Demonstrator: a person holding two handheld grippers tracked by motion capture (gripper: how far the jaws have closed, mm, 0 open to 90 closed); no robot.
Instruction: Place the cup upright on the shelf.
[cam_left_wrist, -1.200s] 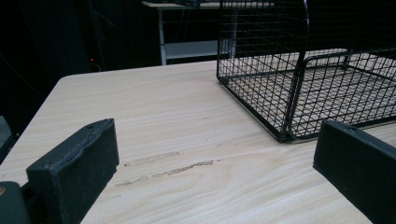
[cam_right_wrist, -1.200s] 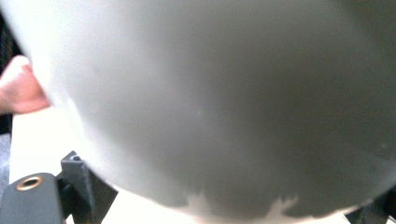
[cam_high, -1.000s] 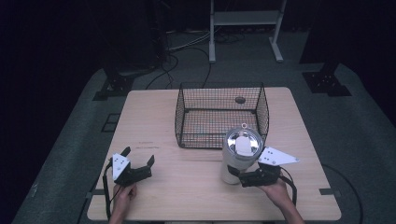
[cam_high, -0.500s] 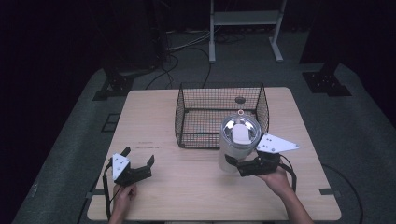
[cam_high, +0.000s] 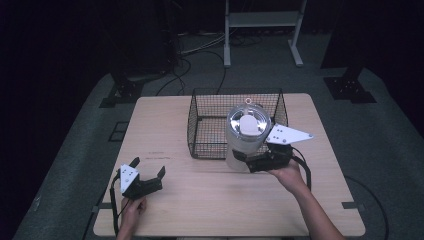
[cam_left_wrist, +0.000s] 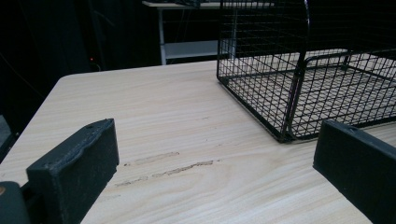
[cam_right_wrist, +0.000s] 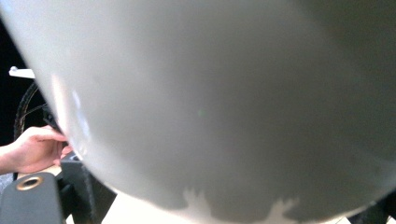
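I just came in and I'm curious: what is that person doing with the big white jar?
A person sits at a wooden table with a gripper in each hand. The right gripper is clamped on a big white jar with a clear lid, holding it by the front wall of a black wire basket. It looks headed for the basket, though that is a guess. The left gripper rests on the table near the person, jaws open and holding nothing.
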